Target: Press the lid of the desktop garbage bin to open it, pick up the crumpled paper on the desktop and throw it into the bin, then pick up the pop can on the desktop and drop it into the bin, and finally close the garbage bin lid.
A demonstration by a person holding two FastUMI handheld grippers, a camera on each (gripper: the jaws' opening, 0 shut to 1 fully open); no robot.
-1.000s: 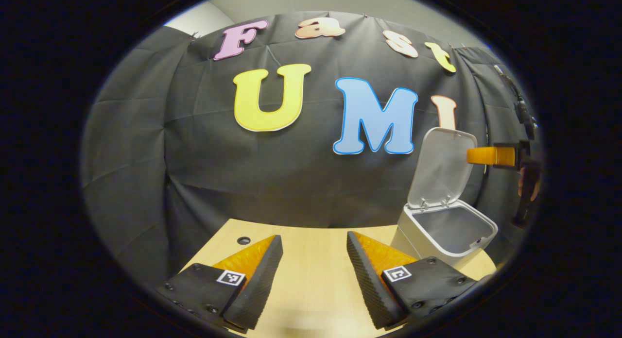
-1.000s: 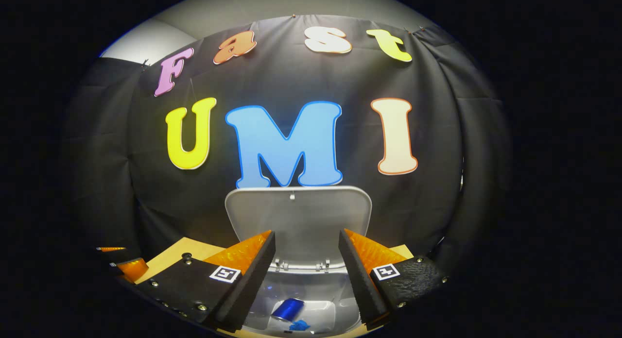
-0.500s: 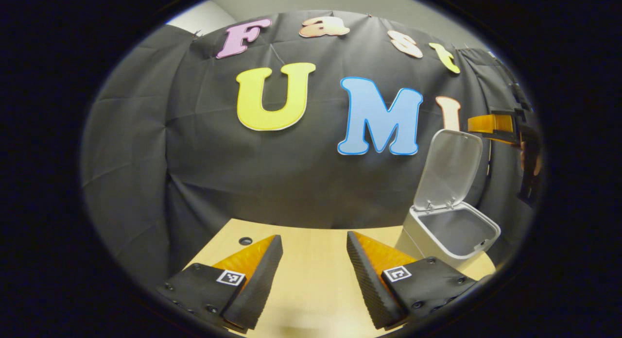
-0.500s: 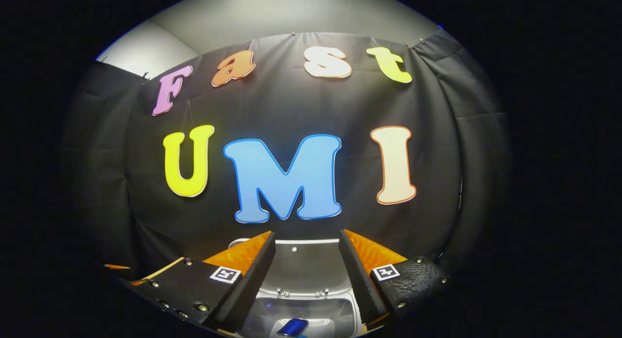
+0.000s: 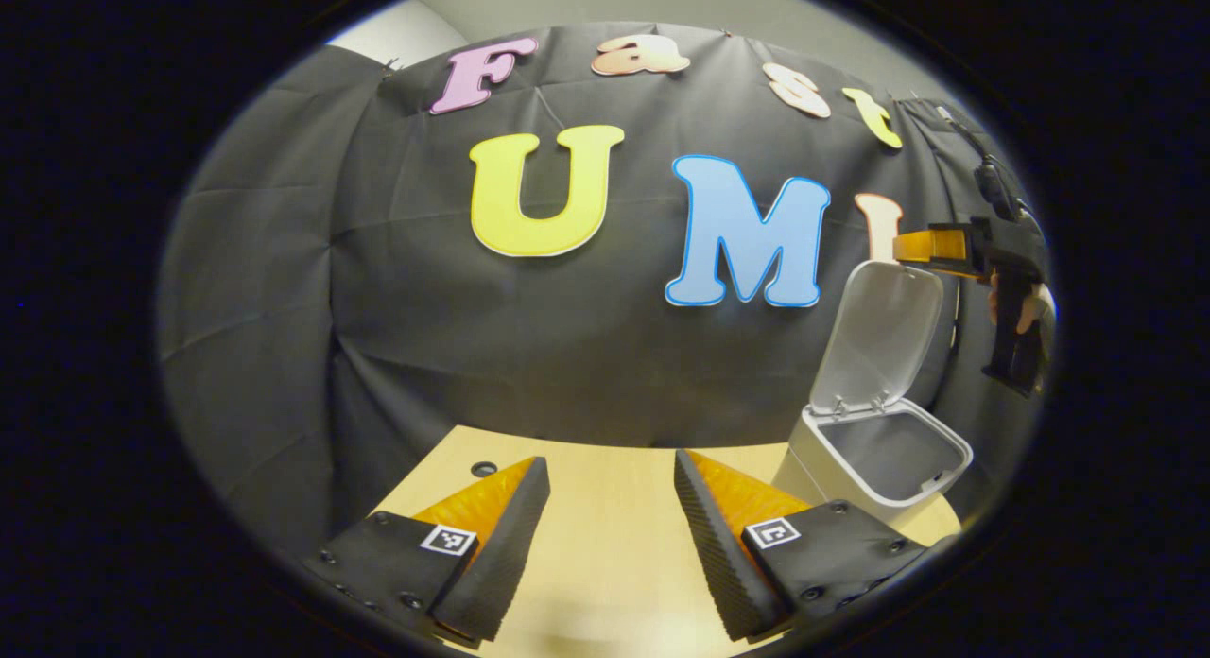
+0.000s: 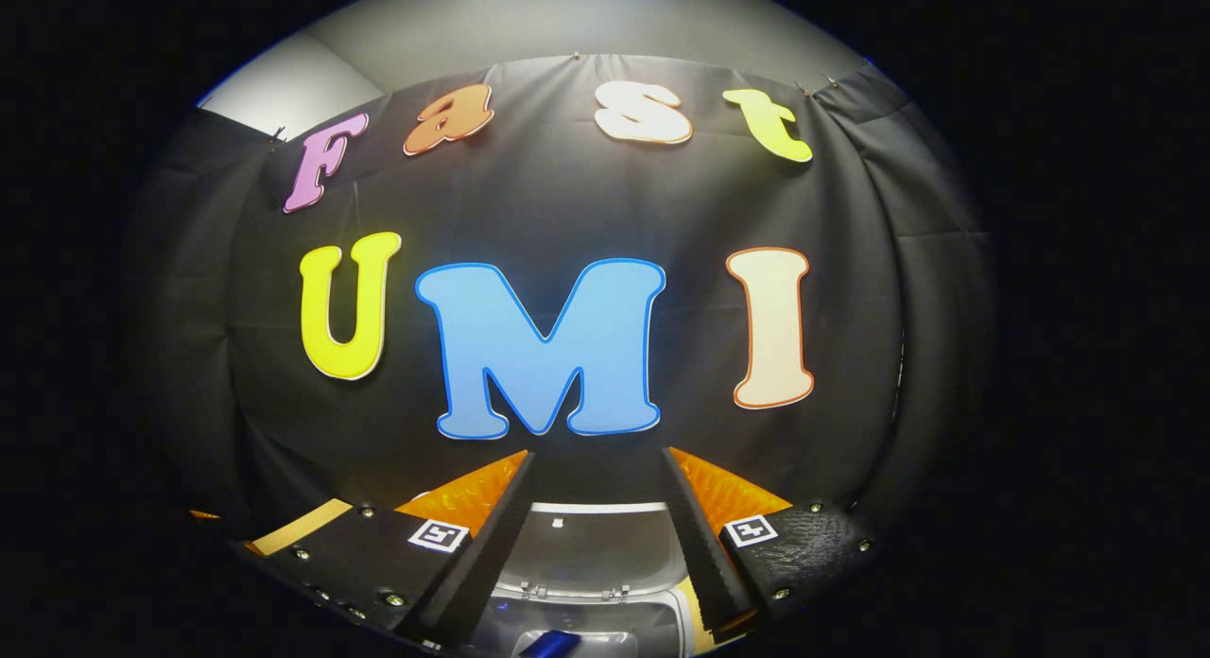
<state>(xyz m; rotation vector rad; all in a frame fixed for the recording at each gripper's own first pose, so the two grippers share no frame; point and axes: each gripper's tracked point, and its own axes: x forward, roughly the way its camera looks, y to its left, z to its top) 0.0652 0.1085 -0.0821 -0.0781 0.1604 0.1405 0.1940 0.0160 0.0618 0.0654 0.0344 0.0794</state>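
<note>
Step in hand, judged from the scene: closing the lid of the garbage bin, which stands upright on its rear hinge at the far right corner of the desktop. Pop can visible as a blue shape inside the bin at the bottom edge of the right gripper view; crumpled paper not discernible there, presumably also inside. Right gripper held above the lid's top edge, fingers spread wide with nothing between them; seen from the left gripper view as an orange finger just over the lid's upper rim, with the holding hand behind it. Left gripper idle low over the bare desktop, well apart from the bin, fingers likewise wide and empty. For a clean close: bring one fingertip behind or onto the top rim of the lid, near the middle of its width, not at a corner. Push forward and down along the hinge arc rather than straight down, to avoid tipping or sliding the light bin. Follow the lid until flat, then press near the front edge to engage the latch. Keep the left gripper clear, or ready to steady the bin body if it shifts.
</note>
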